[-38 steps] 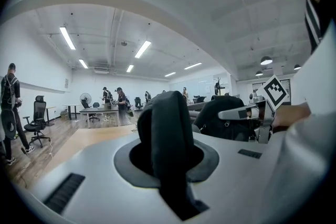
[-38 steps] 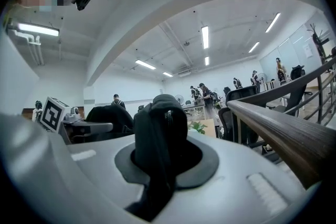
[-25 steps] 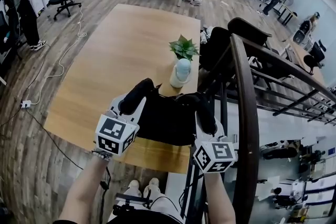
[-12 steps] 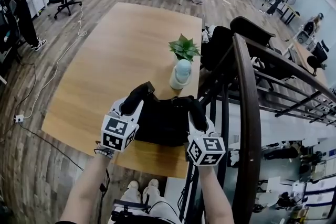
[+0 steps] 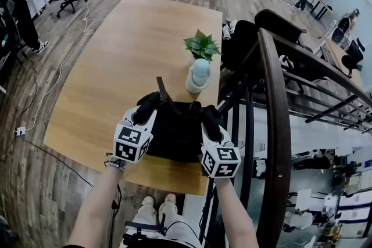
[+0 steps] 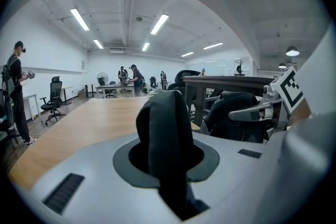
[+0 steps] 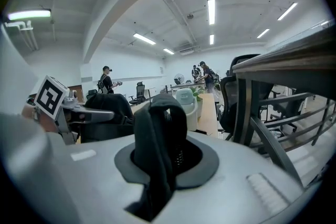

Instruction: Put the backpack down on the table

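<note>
A black backpack [image 5: 174, 132] sits at the near edge of the wooden table [image 5: 116, 55], and its bottom looks to rest on the top. My left gripper [image 5: 145, 111] is shut on its left shoulder strap [image 6: 165, 134], which loops up from between the jaws. My right gripper [image 5: 208, 119] is shut on the right shoulder strap [image 7: 160, 134] in the same way. Both grippers point away from me, slightly down, one on each side of the bag. A thin top loop [image 5: 161, 89] sticks up behind the bag.
A potted plant [image 5: 201, 46] in a pale pot [image 5: 198, 75] stands just beyond the backpack by the table's right edge. A dark railing [image 5: 273, 125] and black chairs [image 5: 244, 43] line the right. Bare tabletop stretches left and far. People stand at a distance.
Both grippers have sunk with the backpack toward the table's near edge. The bag now looks lower and more slumped, and the two straps stand closer together.
</note>
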### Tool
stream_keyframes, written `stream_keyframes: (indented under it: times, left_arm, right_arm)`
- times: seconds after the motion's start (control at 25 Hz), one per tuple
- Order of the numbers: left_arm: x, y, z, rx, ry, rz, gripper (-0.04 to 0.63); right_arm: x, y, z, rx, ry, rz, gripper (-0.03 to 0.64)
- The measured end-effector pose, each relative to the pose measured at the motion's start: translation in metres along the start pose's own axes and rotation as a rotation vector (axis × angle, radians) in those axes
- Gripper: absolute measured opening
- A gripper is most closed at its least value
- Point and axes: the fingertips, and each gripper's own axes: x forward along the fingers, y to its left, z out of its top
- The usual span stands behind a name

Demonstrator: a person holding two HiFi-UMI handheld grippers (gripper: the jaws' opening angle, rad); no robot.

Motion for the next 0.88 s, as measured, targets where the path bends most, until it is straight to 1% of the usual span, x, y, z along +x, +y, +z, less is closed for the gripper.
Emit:
stream_keyframes:
  times: [0.2, 0.36, 0.44, 0.52, 0.6, 0.64, 0.8, 0.88]
  left_arm:
    - [0.008, -0.003, -0.009, -0.002, 0.012, -0.016, 0.069]
    - [0.011, -0.004, -0.010, -0.014, 0.024, -0.041, 0.075]
    - [0.010, -0.004, -0.009, -0.020, 0.025, -0.049, 0.098]
    - [0.008, -0.004, -0.008, -0.017, 0.018, -0.047, 0.143]
    - [0.006, -0.003, -0.007, -0.009, 0.008, -0.043, 0.179]
    - [0.007, -0.003, -0.006, -0.011, 0.005, -0.047, 0.190]
    - [0.000, -0.007, -0.002, -0.056, -0.005, -0.091, 0.195]
    - [-0.008, -0.009, 0.002, -0.054, -0.013, -0.101, 0.195]
  right_arm:
    - [0.008, 0.001, -0.025, -0.025, 0.076, 0.002, 0.063]
    - [0.010, 0.001, -0.028, -0.009, 0.084, -0.007, 0.071]
    - [0.009, -0.002, -0.027, 0.000, 0.079, -0.024, 0.106]
    - [0.009, -0.001, -0.028, 0.012, 0.082, -0.026, 0.167]
    - [0.009, 0.000, -0.026, 0.023, 0.078, -0.016, 0.206]
    - [0.010, 0.000, -0.024, 0.028, 0.071, -0.012, 0.210]
    - [0.002, 0.000, -0.014, 0.027, 0.048, -0.024, 0.229]
    - [-0.006, 0.003, -0.008, 0.021, 0.038, -0.032, 0.230]
